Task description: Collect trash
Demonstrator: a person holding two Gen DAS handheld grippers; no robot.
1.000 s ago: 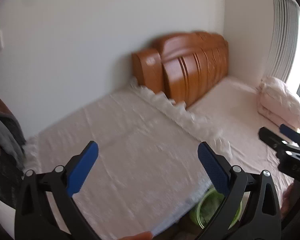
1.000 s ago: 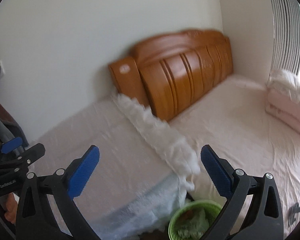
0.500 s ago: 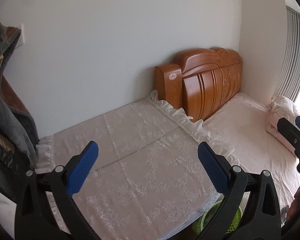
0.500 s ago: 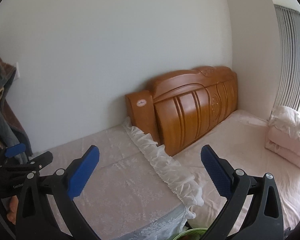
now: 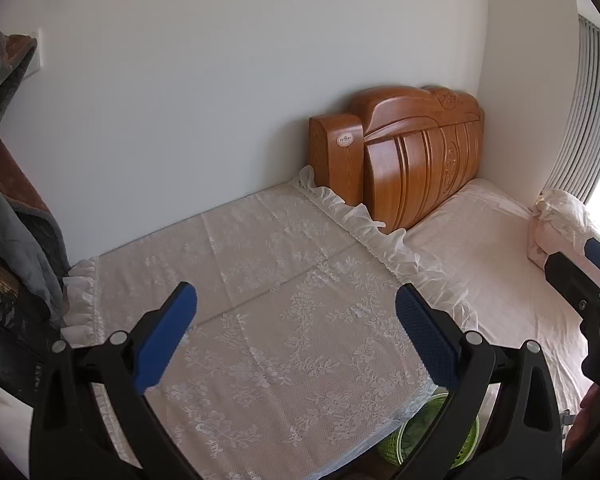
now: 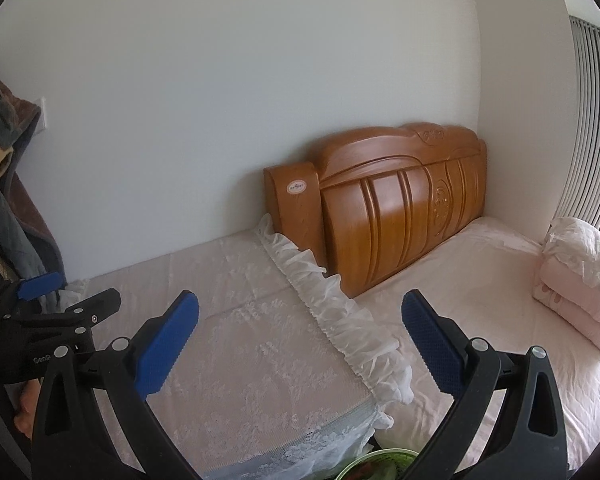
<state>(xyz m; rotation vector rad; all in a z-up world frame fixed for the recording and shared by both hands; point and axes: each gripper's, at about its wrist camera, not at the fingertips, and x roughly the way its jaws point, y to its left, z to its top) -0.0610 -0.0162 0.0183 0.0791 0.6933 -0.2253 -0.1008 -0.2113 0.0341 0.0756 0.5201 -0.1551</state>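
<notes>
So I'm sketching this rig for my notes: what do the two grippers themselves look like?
Both look alike. The left gripper and the right gripper each have a black, angular plastic frame with silver screw heads at the joints. Each finger ends in a blue pad with a fine dotted texture. Seen from the right wrist camera, the left gripper's body carries small white lettering, too small to read. No cables or sleeves show.

The headboard [image 5: 416,160] is orange-brown wood. The cloth [image 5: 268,312] is white floral lace, the basket [image 5: 428,436] green, the pads [image 6: 168,344] blue.
</notes>
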